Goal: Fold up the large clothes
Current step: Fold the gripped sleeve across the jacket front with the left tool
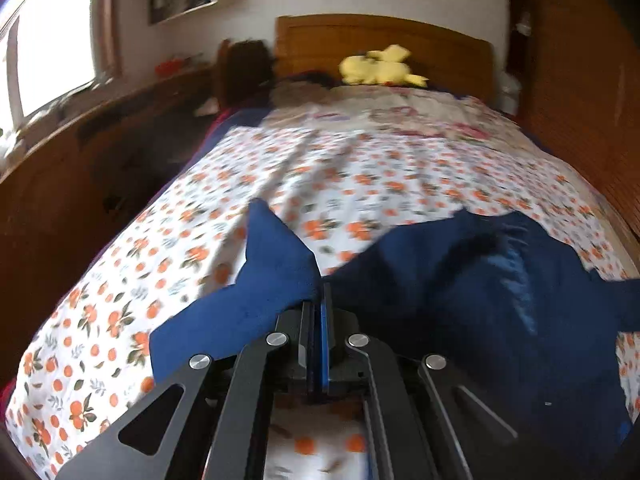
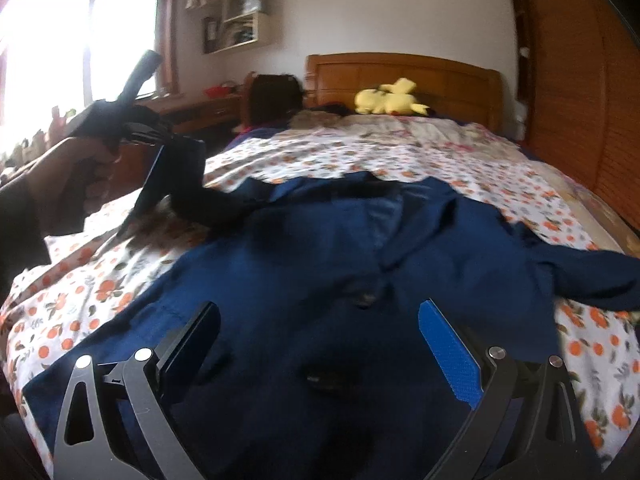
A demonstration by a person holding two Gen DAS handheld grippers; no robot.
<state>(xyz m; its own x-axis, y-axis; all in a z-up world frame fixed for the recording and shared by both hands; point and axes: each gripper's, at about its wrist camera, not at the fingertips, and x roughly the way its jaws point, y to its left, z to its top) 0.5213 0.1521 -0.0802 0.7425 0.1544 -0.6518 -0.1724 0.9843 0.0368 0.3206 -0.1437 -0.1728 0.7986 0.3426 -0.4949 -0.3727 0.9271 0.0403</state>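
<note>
Two tools work over a navy blue cloth jacket [image 2: 340, 248] spread across a bed with an orange-flowered white sheet [image 1: 360, 168]. The left tool [image 1: 320, 300] is clamped on a blue sleeve end [image 1: 276, 264], raised clear of the sheet. The right tool [image 2: 320, 344] hangs with jaws wide apart above the jacket's lower part, gripping nothing. Bare sheet lies beyond the collar edge toward a yellow plush toy [image 2: 390, 98] by the wooden headboard [image 2: 400, 70].
</note>
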